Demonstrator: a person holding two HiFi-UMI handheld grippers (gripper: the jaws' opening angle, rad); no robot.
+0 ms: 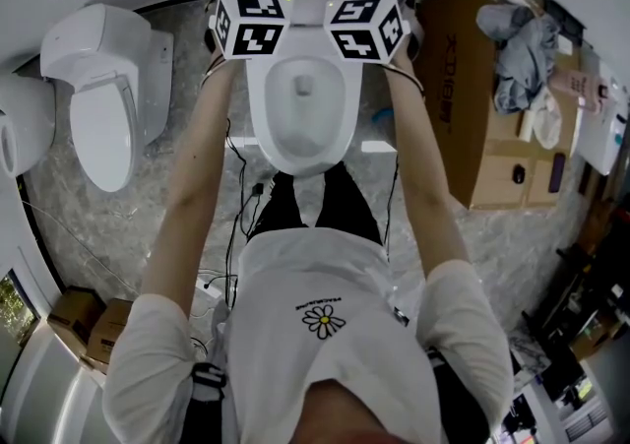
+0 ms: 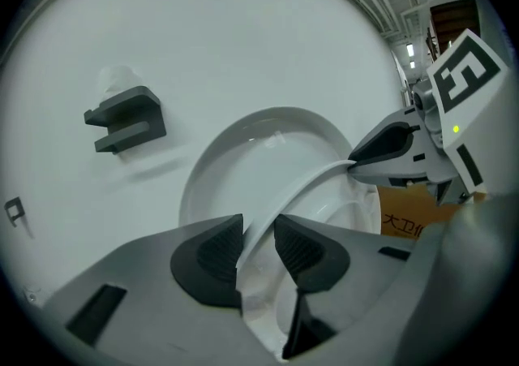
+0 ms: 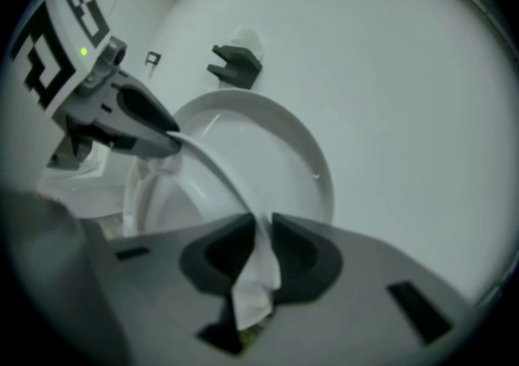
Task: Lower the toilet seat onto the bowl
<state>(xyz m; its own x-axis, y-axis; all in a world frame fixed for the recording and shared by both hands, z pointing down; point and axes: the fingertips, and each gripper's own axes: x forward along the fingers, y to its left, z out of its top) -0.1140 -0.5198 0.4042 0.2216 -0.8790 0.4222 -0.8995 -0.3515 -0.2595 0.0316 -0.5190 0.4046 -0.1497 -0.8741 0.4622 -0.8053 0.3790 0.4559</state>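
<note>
- My left claw (image 2: 258, 247) is clamped on the thin front rim of the white plastic toilet seat (image 2: 312, 182). Its dark ribbed pads (image 2: 212, 251) sit one on each side of that edge.
- My right claw (image 3: 261, 241) is pinched onto the same rim further round the curve. In each gripper view the other claw shows at the far end of the white arc.
- The seat is raised and tilted up off the white ceramic bowl (image 1: 264, 132). In the head view the bowl lies open between my two forearms.
- Just behind the seat stands the white oval lid (image 2: 243, 145), upright against the pale wall.
- A dark grey bracket (image 2: 126, 118) is fixed to that wall, beside the lid and well apart from it.
- Further out on the marbled grey floor (image 1: 98, 225), a second white toilet (image 1: 103, 107) stands to my left.
- To my right is a brown cardboard box (image 1: 472, 117) with a grey cloth (image 1: 522, 48) heaped on top of it.
</note>
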